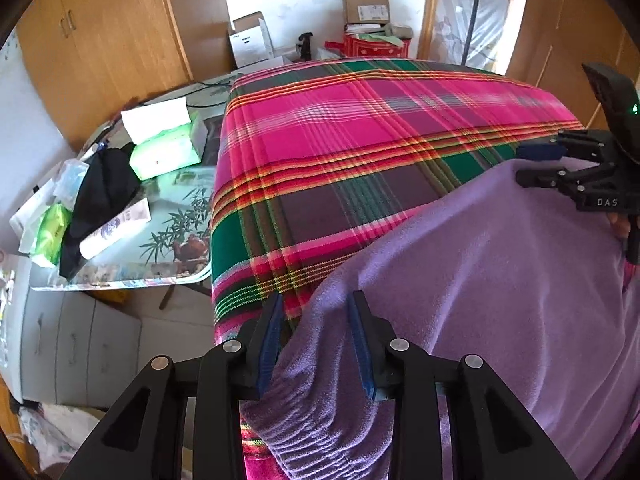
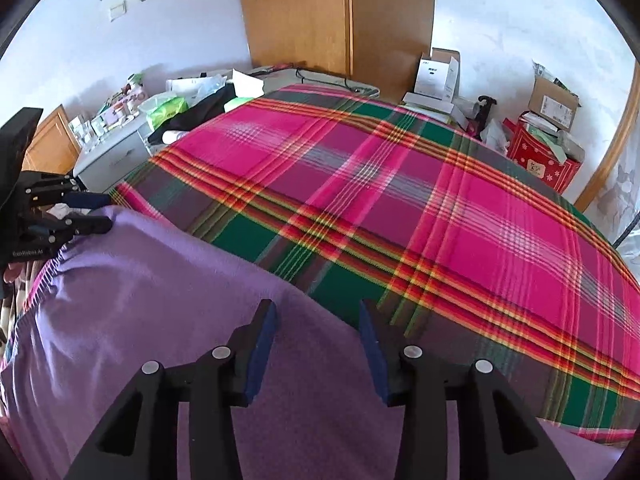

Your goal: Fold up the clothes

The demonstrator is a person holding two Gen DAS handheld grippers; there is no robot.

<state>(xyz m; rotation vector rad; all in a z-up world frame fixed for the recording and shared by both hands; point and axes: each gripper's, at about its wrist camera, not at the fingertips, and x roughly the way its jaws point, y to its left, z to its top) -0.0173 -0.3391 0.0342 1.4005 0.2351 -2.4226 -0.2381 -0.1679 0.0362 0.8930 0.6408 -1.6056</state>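
Observation:
A purple fleece garment (image 1: pixel 500 280) (image 2: pixel 160 300) lies flat on the near corner of a bed covered by a pink, green and red plaid blanket (image 1: pixel 340 140) (image 2: pixel 400 180). Its ribbed elastic hem (image 1: pixel 320 432) bunches at the bed's edge. My left gripper (image 1: pixel 316 304) (image 2: pixel 108 212) is open, its blue pads standing either side of the garment's left edge without pressing it. Over the garment's right part, my right gripper (image 2: pixel 317 306) (image 1: pixel 536 164) is open too, with only flat cloth beneath its jaws.
Left of the bed a cluttered side table (image 1: pixel 120 276) holds a green tissue pack (image 1: pixel 164 152), a black cloth (image 1: pixel 100 200) and a white tube (image 1: pixel 116 232). White drawers (image 1: pixel 80 352) stand below it. Cardboard boxes (image 2: pixel 554 104), a red box (image 2: pixel 544 160) and a wooden wardrobe (image 2: pixel 336 16) line the far wall.

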